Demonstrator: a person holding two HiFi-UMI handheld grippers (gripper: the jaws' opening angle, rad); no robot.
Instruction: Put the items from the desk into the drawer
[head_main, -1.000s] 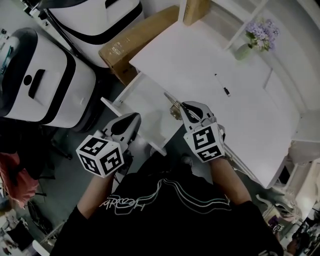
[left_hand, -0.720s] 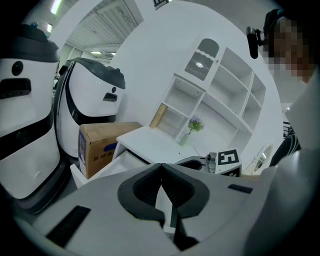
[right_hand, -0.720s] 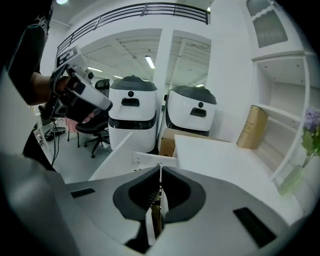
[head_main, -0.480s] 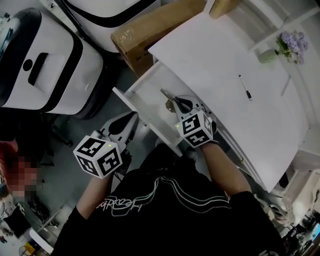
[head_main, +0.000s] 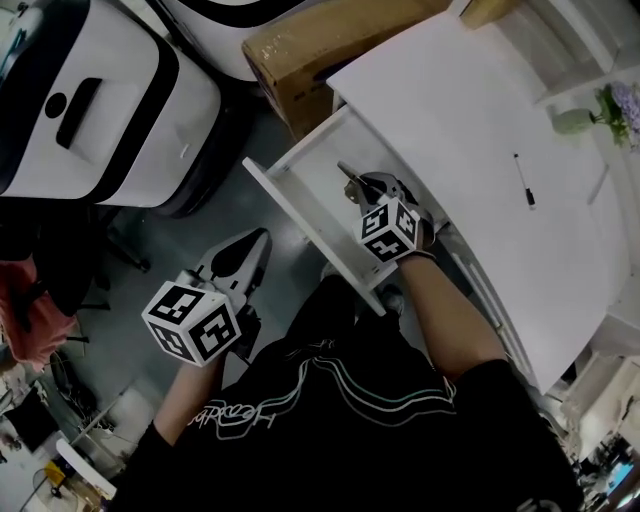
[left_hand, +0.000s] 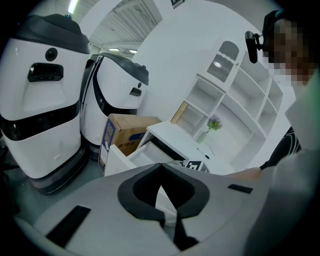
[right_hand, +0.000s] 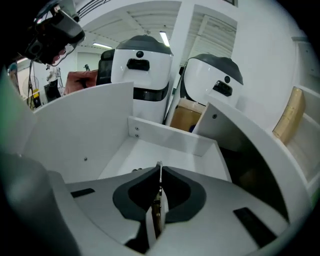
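Drawer (head_main: 312, 236) open; right tongs (head_main: 360, 186) clamped on thin metal item (right_hand: 156, 213), mostly hidden, kind unclear; left tongs (head_main: 258, 240) together, empty.

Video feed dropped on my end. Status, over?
Right gripper shut on thin metal item, inside open drawer. Left gripper shut, empty, beside drawer. Pen on desk; nothing blocking.

Cardboard box (head_main: 300, 55) near a white, perhaps robotic, machine (head_main: 100, 110)
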